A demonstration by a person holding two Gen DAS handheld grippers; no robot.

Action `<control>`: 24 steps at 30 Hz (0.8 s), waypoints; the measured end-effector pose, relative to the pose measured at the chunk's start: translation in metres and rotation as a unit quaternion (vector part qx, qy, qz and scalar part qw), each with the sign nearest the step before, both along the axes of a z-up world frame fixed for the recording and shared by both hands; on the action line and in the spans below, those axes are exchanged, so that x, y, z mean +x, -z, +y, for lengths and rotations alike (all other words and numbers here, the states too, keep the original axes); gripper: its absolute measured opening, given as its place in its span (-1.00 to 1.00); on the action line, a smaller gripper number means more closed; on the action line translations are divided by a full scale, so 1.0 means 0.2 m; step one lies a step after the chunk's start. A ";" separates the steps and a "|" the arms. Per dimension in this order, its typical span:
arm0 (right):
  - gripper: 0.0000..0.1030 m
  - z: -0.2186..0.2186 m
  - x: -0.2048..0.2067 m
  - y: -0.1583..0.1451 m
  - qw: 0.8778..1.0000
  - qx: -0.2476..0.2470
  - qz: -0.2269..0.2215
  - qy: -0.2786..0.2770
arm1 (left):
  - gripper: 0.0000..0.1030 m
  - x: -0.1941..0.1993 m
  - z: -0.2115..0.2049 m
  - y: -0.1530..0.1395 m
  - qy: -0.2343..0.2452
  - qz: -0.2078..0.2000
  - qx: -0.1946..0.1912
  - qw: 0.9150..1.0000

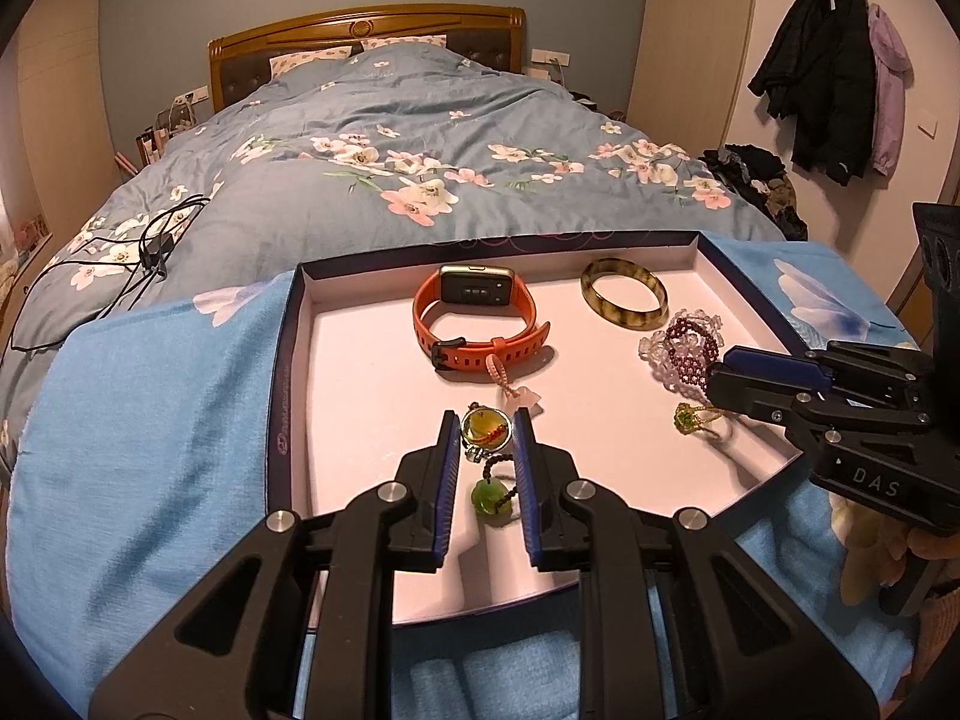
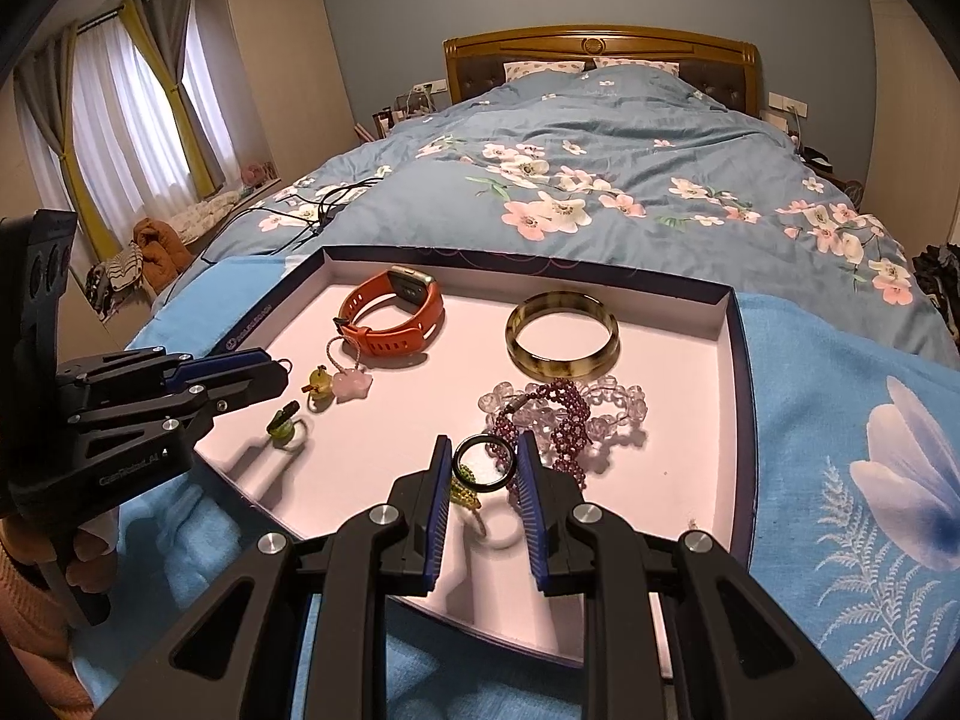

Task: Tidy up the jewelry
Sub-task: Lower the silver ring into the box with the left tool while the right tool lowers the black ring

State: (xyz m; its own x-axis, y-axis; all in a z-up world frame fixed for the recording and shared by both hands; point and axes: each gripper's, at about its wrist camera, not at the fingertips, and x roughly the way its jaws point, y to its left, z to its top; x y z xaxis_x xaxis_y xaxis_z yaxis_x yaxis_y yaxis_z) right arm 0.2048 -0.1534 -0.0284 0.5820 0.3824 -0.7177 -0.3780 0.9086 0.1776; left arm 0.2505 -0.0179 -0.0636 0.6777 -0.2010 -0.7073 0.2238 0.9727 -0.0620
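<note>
We read the left gripper (image 1: 485, 429) as clamped on a round yellow pendant (image 1: 485, 427): its blue-padded fingers (image 1: 447, 468) press both sides of the disc, and a green bead charm (image 1: 489, 498) on a dark beaded loop hangs between them, over the pink floor of the tray (image 1: 372, 372). The right gripper (image 2: 483, 465) is closed on a dark ring (image 2: 483, 465), each finger touching one side of the hoop; a small green beaded piece (image 2: 465, 489) sits just below the ring, beside the left-hand finger. All positions below refer to the tray, a shallow dark-rimmed box lid lying on a light blue cloth (image 1: 150, 396) at the foot of the bed (image 1: 384, 138). Toward the tray's far wall lies an orange watch (image 1: 480, 324), and beside it, nearer the far right corner, a mottled bangle (image 1: 624, 300). Near the tray's right wall rests a cluster of purple and clear bead bracelets (image 1: 681, 354). A pink flower charm (image 1: 521, 399) on a cord lies just in front of the watch. In the left wrist view, a green stone ring (image 1: 699, 420) rests on the tray floor beside the right gripper's fingertips. Legible writing: "DAS" on the right gripper body in the left wrist view. Printing on the left gripper body and on the tray's left rim is too small for us to read reliably.
</note>
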 end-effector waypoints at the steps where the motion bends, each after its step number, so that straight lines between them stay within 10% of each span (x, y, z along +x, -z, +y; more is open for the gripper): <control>1: -0.61 0.00 0.00 0.00 1.000 0.001 0.000 0.000 | -0.65 0.00 0.00 0.00 -0.001 0.000 0.001 1.000; 24: -0.60 0.02 0.03 0.04 1.000 -0.018 0.009 0.010 | -0.64 0.02 -0.01 0.05 -0.006 0.013 0.009 1.000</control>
